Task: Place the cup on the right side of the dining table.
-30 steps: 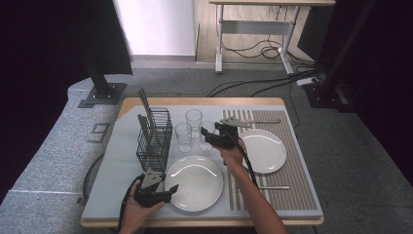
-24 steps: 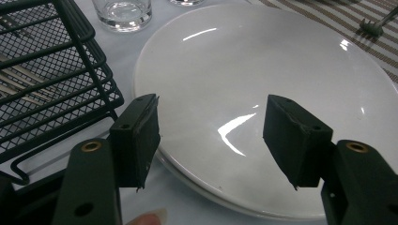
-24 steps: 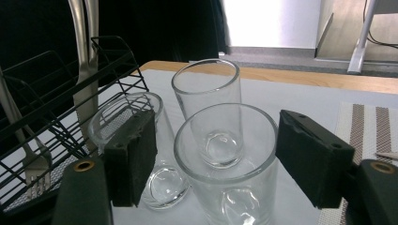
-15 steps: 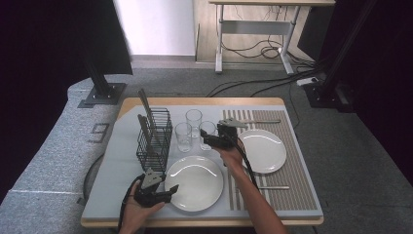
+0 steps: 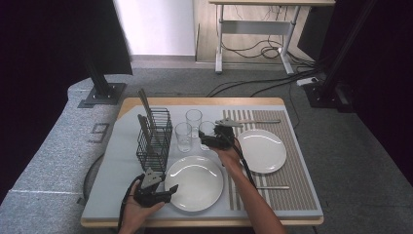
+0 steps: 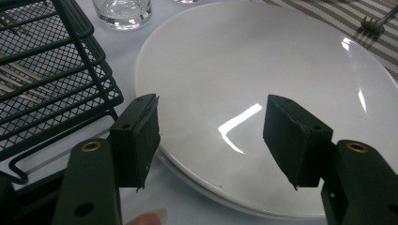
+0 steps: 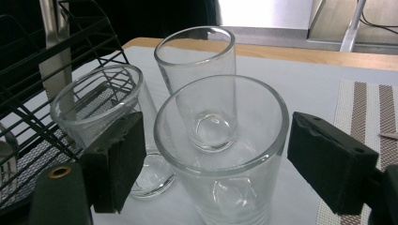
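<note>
Three clear glasses stand close together behind the near white plate [image 5: 195,183]. My right gripper [image 5: 214,140] is open at the nearest glass [image 5: 207,130]. In the right gripper view that glass [image 7: 220,140] stands upright between the two pads [image 7: 117,159], and I cannot tell whether they touch it. A second glass [image 7: 197,89] is behind it and a third glass [image 7: 98,103] to its left. My left gripper [image 5: 157,192] is open at the near plate's left edge. In the left gripper view the rim of the plate [image 6: 263,70] lies between the open pads [image 6: 138,136].
A black wire basket [image 5: 155,139] holding cutlery stands left of the glasses. A second white plate [image 5: 263,150] lies on the striped placemat [image 5: 292,170], with a fork [image 5: 272,187] in front of it and a utensil [image 5: 248,121] behind it.
My right gripper has edged slightly left toward the nearest glass. The left gripper has stayed at the plate's edge.
</note>
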The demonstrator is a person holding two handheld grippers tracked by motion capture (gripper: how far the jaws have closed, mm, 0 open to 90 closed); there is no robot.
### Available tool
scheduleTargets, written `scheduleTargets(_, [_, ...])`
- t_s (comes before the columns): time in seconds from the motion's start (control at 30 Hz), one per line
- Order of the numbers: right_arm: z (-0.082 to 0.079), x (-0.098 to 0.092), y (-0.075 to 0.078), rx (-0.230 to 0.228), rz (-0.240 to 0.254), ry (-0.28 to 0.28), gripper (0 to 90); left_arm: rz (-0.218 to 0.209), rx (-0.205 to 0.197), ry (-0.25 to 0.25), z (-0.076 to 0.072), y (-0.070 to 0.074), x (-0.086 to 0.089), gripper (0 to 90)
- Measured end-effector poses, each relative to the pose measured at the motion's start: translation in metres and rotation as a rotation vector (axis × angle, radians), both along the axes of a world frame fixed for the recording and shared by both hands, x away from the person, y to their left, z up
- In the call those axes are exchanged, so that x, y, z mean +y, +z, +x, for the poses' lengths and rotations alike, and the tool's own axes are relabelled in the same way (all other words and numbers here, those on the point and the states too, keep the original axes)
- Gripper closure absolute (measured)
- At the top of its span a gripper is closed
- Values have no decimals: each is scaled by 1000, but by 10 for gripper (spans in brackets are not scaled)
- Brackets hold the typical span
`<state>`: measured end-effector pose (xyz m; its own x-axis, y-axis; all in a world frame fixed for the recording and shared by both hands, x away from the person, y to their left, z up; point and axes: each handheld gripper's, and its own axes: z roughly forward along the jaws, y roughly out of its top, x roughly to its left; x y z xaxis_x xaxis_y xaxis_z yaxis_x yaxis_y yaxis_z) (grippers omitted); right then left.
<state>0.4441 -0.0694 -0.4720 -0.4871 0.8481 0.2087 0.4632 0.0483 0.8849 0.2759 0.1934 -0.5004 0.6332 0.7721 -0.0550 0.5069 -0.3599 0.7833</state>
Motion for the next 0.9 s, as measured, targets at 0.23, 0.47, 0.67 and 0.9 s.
scheduleTargets(0.23, [5, 4, -4, 11, -13, -6, 189, -1, 0, 1, 0, 0, 0, 364])
scheduleTargets(0.47, [9, 7, -9, 22, -22, -11, 189, 0, 1, 1, 0, 0, 1, 364])
scheduleTargets(0.67, [13, 11, -11, 30, -29, -13, 190, 0, 2, 2, 0, 0, 2, 364])
scheduleTargets(0.9, [17, 12, -12, 33, -32, -20, 195, 0, 2, 4, 0, 0, 2, 364])
